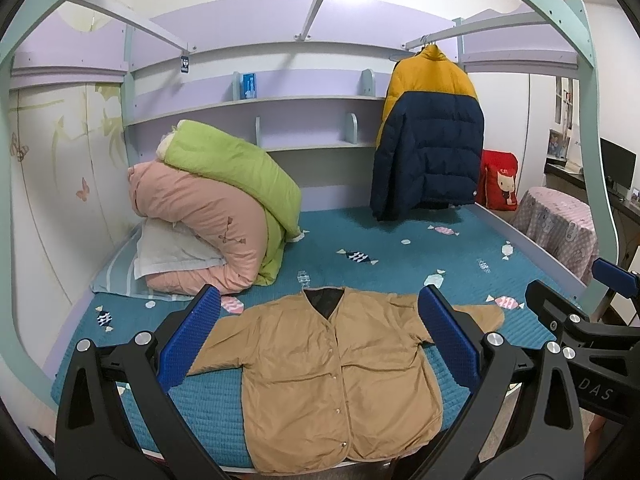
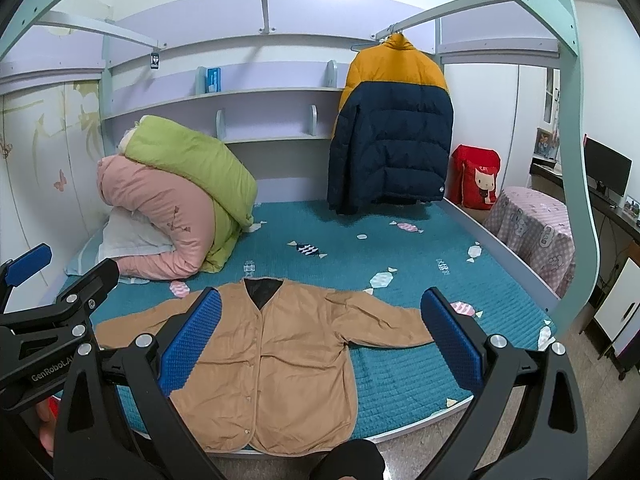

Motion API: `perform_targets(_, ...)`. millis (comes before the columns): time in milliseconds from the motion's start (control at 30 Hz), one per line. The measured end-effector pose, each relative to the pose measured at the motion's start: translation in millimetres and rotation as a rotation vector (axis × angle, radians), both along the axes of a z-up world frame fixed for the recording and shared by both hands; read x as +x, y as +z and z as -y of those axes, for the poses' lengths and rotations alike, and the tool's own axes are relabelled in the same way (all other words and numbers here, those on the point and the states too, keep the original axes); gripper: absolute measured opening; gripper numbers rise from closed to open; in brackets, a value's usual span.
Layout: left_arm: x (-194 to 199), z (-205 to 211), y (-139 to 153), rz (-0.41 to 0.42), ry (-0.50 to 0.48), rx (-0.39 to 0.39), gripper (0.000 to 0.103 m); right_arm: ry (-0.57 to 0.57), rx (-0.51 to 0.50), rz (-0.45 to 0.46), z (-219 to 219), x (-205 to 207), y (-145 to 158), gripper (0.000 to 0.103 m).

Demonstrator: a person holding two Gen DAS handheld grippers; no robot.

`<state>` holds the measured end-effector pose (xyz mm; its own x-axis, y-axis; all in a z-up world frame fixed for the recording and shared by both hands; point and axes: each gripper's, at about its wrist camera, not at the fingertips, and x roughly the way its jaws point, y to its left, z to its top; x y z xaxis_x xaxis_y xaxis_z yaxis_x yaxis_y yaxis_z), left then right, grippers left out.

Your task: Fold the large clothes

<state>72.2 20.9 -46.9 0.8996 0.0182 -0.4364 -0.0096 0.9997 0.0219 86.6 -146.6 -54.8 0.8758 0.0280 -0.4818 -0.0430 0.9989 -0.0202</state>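
Both jaws stand wide apart and empty, hovering above the near edge of the bed (image 1: 360,248), touching nothing. On its teal quilted cover lies the tan jacket (image 1: 320,376), flat and face up, buttoned, collar toward the headboard and hem at the near edge, so its long axis runs away from the person. Both sleeves spread sideways. The jacket lies ahead of and below both tools: the left gripper (image 1: 320,340) frames its body squarely, while the right gripper (image 2: 322,340) sits over the body and the outstretched right-hand sleeve (image 2: 384,320), so it is nearer that sleeve. Folding appears not yet begun.
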Motion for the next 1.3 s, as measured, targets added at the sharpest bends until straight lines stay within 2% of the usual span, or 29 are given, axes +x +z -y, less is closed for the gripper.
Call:
perform_targets(133, 11, -5, -8, -0.033, 0.008, -0.003, 0.098, 0.009, -0.001, -0.027, -3, 12, -7, 0.096)
perform_targets(300, 32, -18, -31, -0.112, 0.032, -0.015, 0.098, 0.028, -0.001, -0.092, -15, 35, -30, 0.096)
perform_targets(500, 68, -43, -72, -0.233, 0.080, -0.040, 0.098, 0.066, 0.004, -0.202, -38, 71, -70, 0.096)
perform_targets(633, 91, -70, -109, -0.328, 0.120, -0.088, 0.098, 0.097, -0.008, -0.275, -60, 95, -98, 0.096)
perform_targets(800, 117, -121, -163, -0.442, 0.178, -0.186, 0.098, 0.156, 0.000, -0.371, -103, 130, -146, 0.096)
perform_targets(967, 143, -181, -224, -0.554, 0.276, -0.272, 0.098, 0.228, 0.005, -0.470, -155, 163, -195, 0.096)
perform_targets(1100, 160, -236, -271, -0.629, 0.342, -0.356, 0.098, 0.306, -0.026, -0.500, -205, 185, -229, 0.096)
perform_targets(1167, 167, -266, -293, -0.651, 0.381, -0.417, 0.098, 0.341, -0.039, -0.518, -229, 200, -251, 0.096)
perform_targets(1300, 177, -330, -337, -0.677, 0.507, -0.467, 0.098, 0.359, -0.049, -0.560, -258, 228, -291, 0.096)
